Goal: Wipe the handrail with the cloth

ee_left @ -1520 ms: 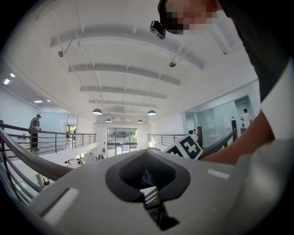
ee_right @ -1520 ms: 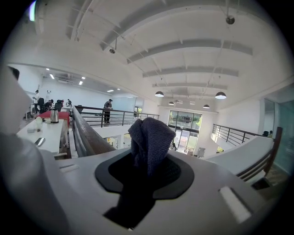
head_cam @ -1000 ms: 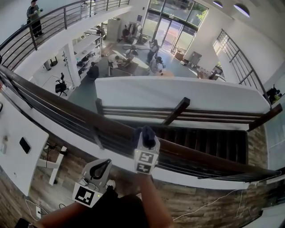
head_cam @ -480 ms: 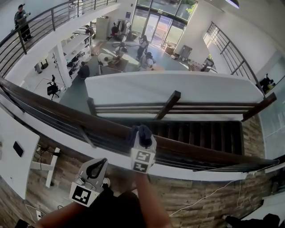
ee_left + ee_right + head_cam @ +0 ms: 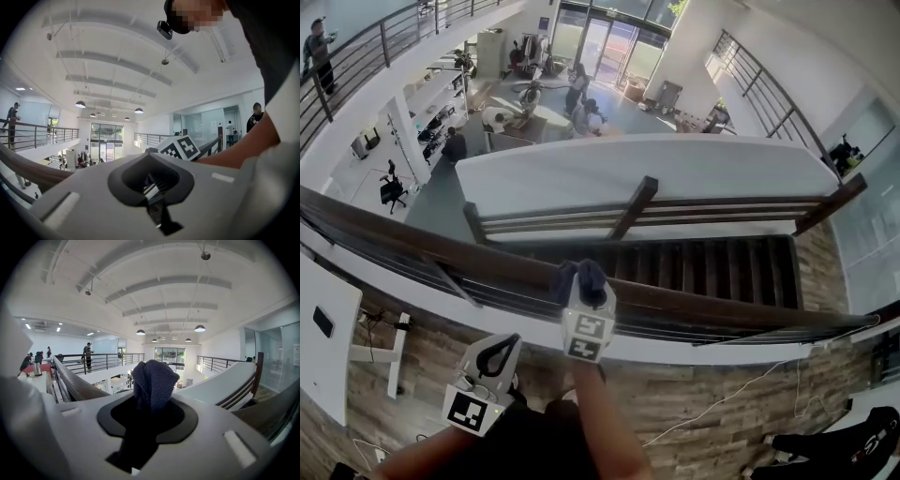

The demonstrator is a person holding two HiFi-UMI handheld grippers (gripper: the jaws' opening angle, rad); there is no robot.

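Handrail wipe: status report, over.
Right hand-held gripper shut on the cloth, cloth against the handrail. Left hand-held gripper shut, empty, held low short of the rail. Nothing seen blocking the rail ahead.

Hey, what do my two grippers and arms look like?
The left gripper and right gripper are light grey shells, each with a black-lined teardrop opening and a white cube bearing black square markers. No cables show. The forearms are unsleeved; the top is dark.
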